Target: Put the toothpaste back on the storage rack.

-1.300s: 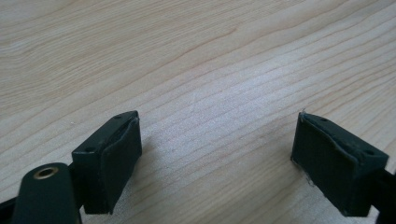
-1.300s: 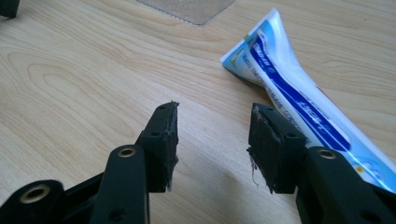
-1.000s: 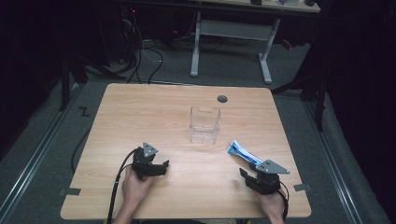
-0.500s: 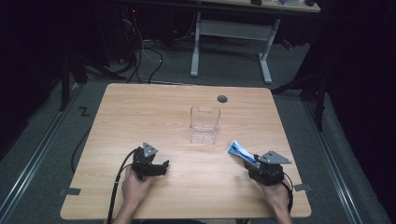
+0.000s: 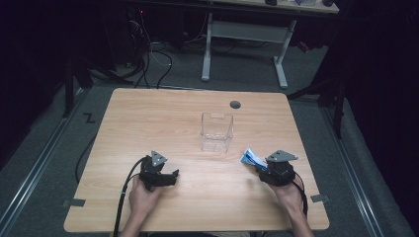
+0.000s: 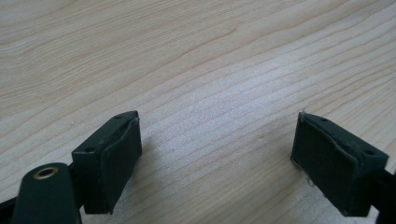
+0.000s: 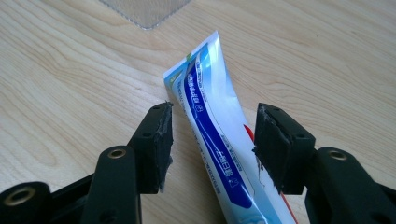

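Right gripper (image 7: pixel 212 149) straddling tube (image 7: pixel 215 135), jaws spread, not pinching.
Tube lies flat on the table (image 5: pixel 148 118) between the right jaws, gap on both sides; flat crimped end points toward the clear box (image 5: pixel 216 131) just beyond. White tube, blue band, small print, some red at the near end. Left gripper (image 6: pixel 217 158) wide open over bare wood, well apart.

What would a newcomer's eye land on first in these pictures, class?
Probably the blue-and-white toothpaste tube, lying flat on the wooden table between the open jaws of the right gripper. Next, the empty clear plastic container standing upright near the table's middle. The left gripper rests open over bare wood.
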The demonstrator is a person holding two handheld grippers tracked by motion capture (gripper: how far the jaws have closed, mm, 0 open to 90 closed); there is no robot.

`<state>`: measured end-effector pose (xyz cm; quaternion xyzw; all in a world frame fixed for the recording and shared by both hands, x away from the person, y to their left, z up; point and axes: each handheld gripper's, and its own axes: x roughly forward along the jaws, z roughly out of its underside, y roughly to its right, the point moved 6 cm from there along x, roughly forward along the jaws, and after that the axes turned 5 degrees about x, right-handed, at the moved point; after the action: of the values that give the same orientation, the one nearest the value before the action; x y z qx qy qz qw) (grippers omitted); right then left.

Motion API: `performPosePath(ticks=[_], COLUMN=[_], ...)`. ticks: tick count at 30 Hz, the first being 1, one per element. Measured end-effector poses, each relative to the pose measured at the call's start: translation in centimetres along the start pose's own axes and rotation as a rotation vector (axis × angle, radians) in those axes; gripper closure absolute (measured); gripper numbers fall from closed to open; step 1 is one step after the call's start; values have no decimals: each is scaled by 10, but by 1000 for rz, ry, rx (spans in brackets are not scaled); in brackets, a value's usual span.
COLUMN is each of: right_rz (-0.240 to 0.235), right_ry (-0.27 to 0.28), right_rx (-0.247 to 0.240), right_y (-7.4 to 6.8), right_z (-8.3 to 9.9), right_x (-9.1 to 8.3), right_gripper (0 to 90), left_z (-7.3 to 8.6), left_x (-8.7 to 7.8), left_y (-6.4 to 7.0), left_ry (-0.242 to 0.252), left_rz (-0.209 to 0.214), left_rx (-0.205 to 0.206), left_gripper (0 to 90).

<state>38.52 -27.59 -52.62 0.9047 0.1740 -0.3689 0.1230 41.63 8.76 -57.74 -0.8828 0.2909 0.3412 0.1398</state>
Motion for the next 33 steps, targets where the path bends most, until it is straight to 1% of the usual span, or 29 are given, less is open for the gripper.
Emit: performPosePath(ticks=[4,8,9,10,14,17,19,20,22,23,24,26,29,33], right_rz=[2,-8,-5,9,9,16,14,0,-3,-7,-7,-3,-13,-28], right_ry=[-43,-85,-100,-118,-131,-163,-168,-174,-180,-195,-195,-217,-246,-255], right_rx=[-11,-24,-29,-44,-57,-69,-68,-62,-59,-58,-58,-65,-72,-65], right_y=[0,0,0,1,1,3,4,5,6,7,7,8,9,10], right_z=[-2,-4,-3,-3,-4,-5,-6,-6,-7,-7,-7,-8,-9,-8], right_x=[6,12,14,18,20,26,27,29,30,31,31,33,38,41], right_gripper=[475,472,469,463,462,457,453,447,445,449,449,449,451,456], left_z=[0,0,0,0,0,0,0,0,0,0,0,0,0,0], left_x=[0,0,0,0,0,0,0,0,0,0,0,0,0,0], left_y=[0,0,0,0,0,0,0,0,0,0,0,0,0,0], left_ry=[0,0,0,0,0,0,1,0,0,0,0,1,1,0], left_rz=[0,0,0,0,0,0,-1,-1,0,0,0,0,0,0], left_rx=[0,0,0,0,0,0,-1,0,-1,-1,-1,-2,-3,-1], left_gripper=[162,162,162,162,162,162,162,161,162,161,161,162,162,161])
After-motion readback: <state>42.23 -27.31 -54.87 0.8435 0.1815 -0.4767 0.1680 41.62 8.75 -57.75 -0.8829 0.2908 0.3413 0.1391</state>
